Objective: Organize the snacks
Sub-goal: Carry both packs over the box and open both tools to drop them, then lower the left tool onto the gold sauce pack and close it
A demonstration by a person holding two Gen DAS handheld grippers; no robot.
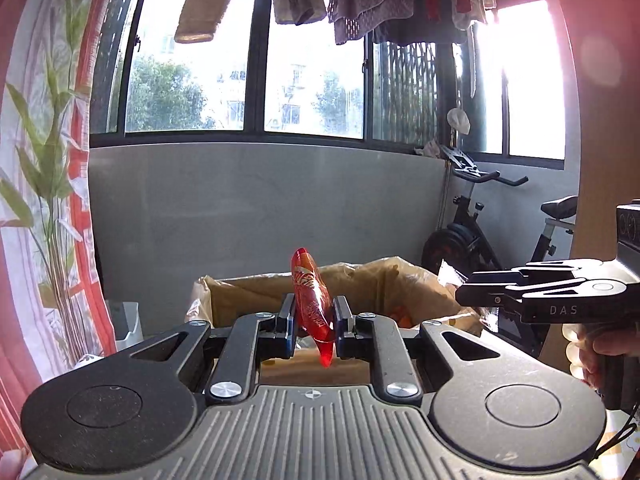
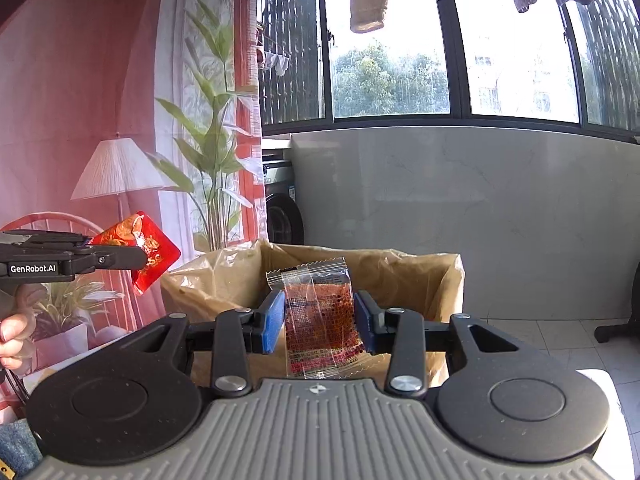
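Red packet [image 1: 312,300] in left claw [image 1: 313,322], clear packet [image 2: 320,316] in right claw [image 2: 319,320]

Both cams sit right behind their own fingers, looking forward and roughly level at the windows; left one sees the right gripper [image 1: 460,294] poking in from its right edge; right one sees the left gripper [image 2: 142,258] at its left edge. Shared bit is the lined cardboard box [image 1: 360,280] [image 2: 400,272] close ahead, plus probably the same window wall.

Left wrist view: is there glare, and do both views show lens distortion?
Left wrist view: strong sun glare washes out the right window, tinting the edge pink. Both views: fisheye bending of window frames; the red packet and clear packet stay sharp.
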